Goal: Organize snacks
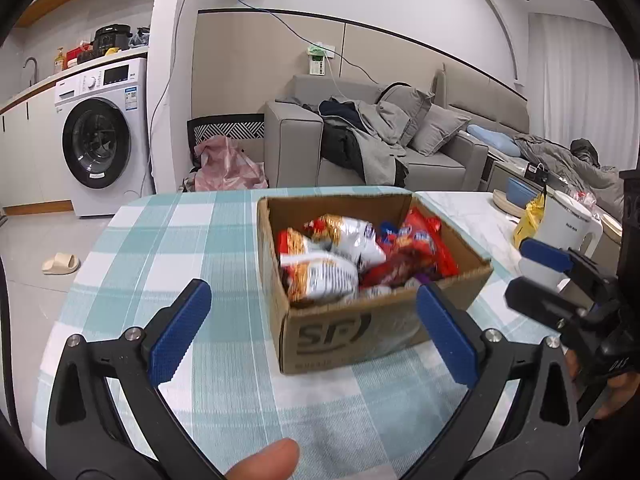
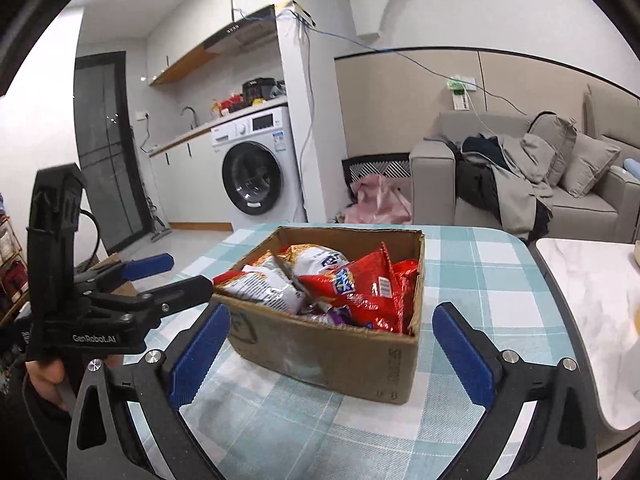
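An open cardboard box [image 1: 360,332] [image 2: 332,356] stands on the teal checked tablecloth [image 1: 200,240] [image 2: 480,272]. It holds several snack bags: white-and-orange ones [image 1: 320,272] [image 2: 272,286] and red ones [image 1: 424,240] [image 2: 368,284]. My left gripper [image 1: 313,287] is open just in front of the box's near left corner, with nothing held. My right gripper [image 2: 333,308] is also open, its fingers [image 2: 200,352] spread wider than the box's near corner and apart from it. Each gripper shows in the other's view, the right [image 1: 524,276] beside the box, the left [image 2: 190,272] at the box's left edge.
A white kettle [image 1: 568,232] and a yellow bag [image 1: 530,220] stand on a white marble table [image 2: 592,300] to the right. A grey sofa [image 1: 420,148] with clothes and a washing machine [image 1: 104,140] lie beyond the table. A slipper [image 1: 60,264] is on the floor.
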